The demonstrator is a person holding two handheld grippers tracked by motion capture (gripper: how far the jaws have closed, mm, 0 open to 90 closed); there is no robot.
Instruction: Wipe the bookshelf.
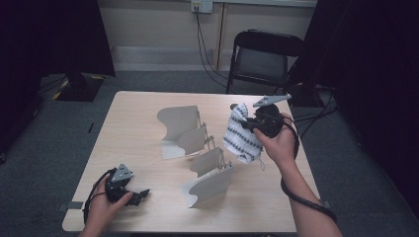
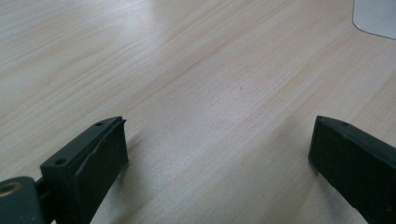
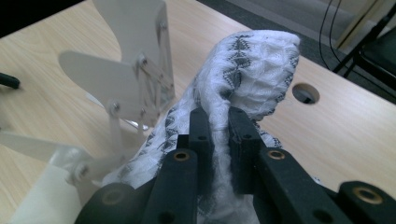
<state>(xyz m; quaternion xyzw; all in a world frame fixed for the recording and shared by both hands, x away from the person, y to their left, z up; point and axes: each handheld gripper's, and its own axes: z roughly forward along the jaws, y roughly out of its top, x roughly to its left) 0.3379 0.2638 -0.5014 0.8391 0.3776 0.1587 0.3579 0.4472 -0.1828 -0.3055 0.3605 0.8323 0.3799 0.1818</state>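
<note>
The white cloth with grey zigzag bands (image 1: 240, 134) hangs in the air above the right half of the table (image 1: 133, 118), pinched near its top by the right gripper (image 3: 219, 123), whose jaws are clenched on a fold of the knit so the rest drapes free below; held this high, it looks ready to be carried over to the white hinged folding boards (image 1: 195, 150) standing just beside it at the table's middle. The left gripper (image 1: 141, 194) rests low at the near left corner, jaws released with bare wood between them, probably waiting its turn. No brand, label or writing can be read anywhere
</note>
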